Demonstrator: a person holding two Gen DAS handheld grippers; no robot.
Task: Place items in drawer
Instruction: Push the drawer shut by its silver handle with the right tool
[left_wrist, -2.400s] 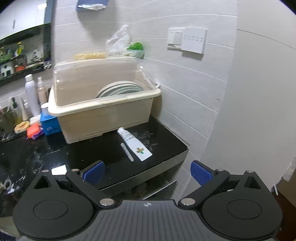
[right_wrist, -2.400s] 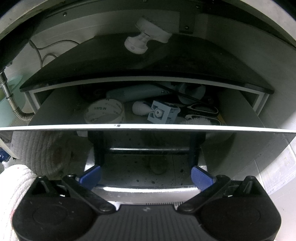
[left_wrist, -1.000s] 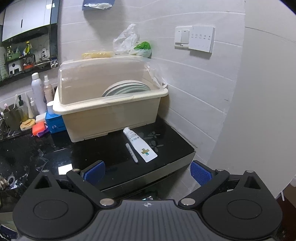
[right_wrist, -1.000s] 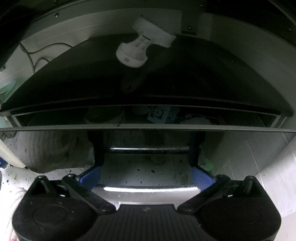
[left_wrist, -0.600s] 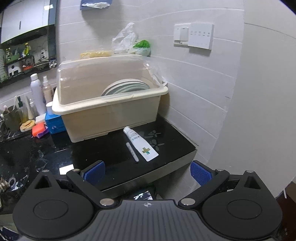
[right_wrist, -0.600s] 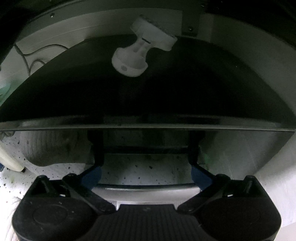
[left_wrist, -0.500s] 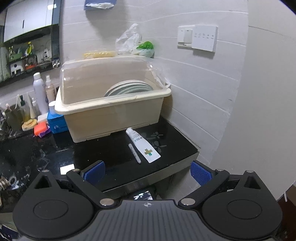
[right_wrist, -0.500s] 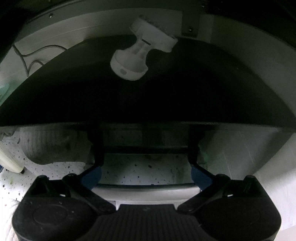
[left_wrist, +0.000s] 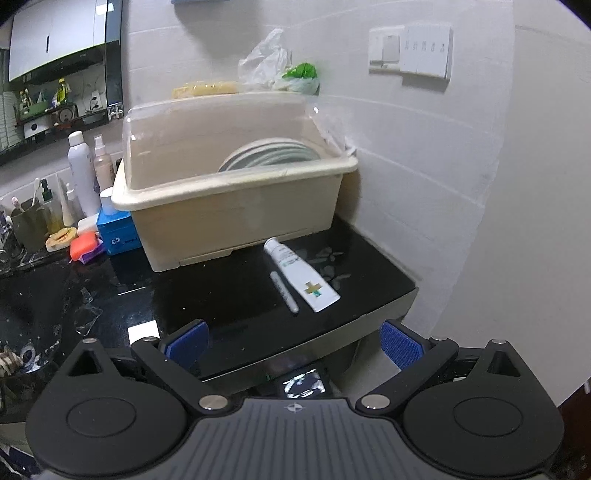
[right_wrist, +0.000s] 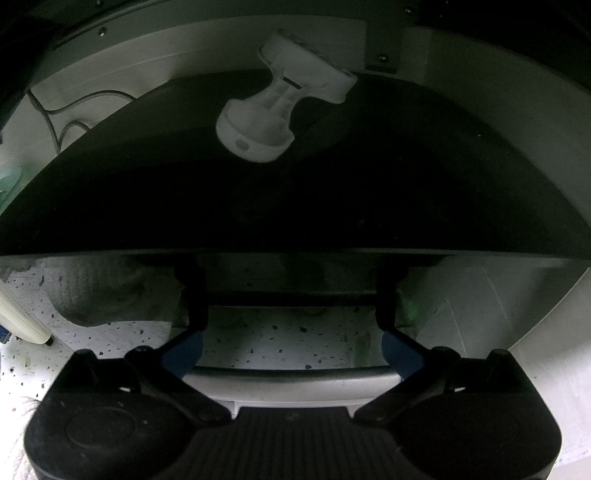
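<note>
Both tongs were wide open and empty. The left gripper (left_wrist: 291, 341) had its blue pads spread and nothing between them. The right gripper (right_wrist: 291, 349) was the same, with its fingers either side of what looked like a dark bar handle (right_wrist: 291, 295) but not pinching it.

The glossy drawer front (right_wrist: 291, 336) looked shut to me, no gap and nothing of the inside showing. The white squeeze tube with the green and yellow cross (left_wrist: 301, 275) and the slim white pen (left_wrist: 283, 291) lay side by side on the shiny black countertop (left_wrist: 221, 295). They were just in front of the beige plastic dish rack (left_wrist: 236, 214), so not in the drawer.

Honestly that fits two stages: a drawer about to be pulled, or one just pushed closed with those two left out. Either way I'd keep the right tong square to the front and its pads clear of the handle posts so nothing skews.

Pose-wise, the left one hung above the counter's front edge, tilted down at the tube and pen. The right sat low, tucked under the overhang and aimed straight at the drawer.
</note>
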